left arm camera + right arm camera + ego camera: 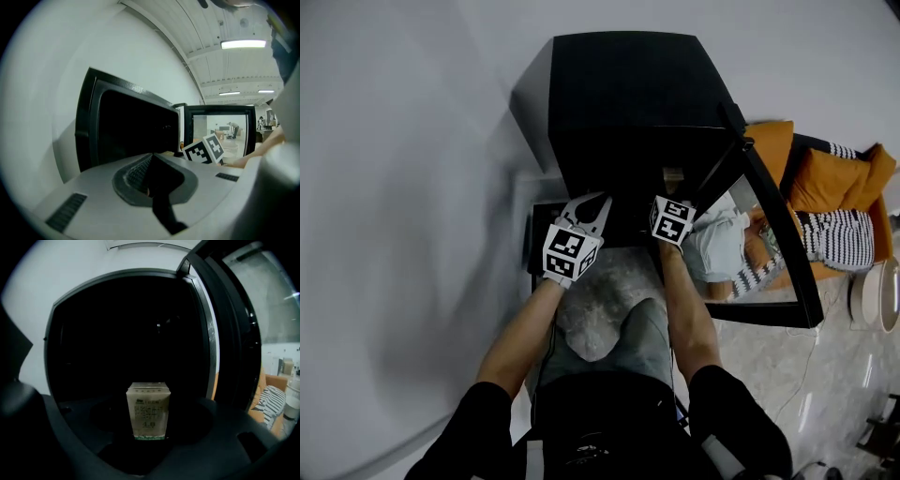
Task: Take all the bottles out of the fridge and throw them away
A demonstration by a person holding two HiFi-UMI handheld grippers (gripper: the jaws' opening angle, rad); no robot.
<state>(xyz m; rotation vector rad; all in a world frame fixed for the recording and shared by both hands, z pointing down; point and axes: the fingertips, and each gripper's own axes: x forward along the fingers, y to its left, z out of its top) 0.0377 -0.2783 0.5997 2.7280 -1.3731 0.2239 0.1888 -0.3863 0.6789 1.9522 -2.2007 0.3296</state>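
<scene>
1. head view: left tongs (596, 200) and right tongs (671, 214) held at the mouth of the dark fridge (628, 94), glass door (773, 244) swung wide beyond the right tongs; probably early, nothing seen carried out.
2. left gripper view: left tongs (152, 157) pressed together, empty; fridge ahead, right tongs (205, 150) just to the right.
3. right gripper view: right tongs (148, 439) spread, carton (148, 411) standing between them, unpinched; no bottles made out in the dark behind.

You wear black short sleeves (483, 422) and grey trousers (623, 352). Your left gripper (592, 200) is white, with a black-and-white patterned cube (570, 251).
</scene>
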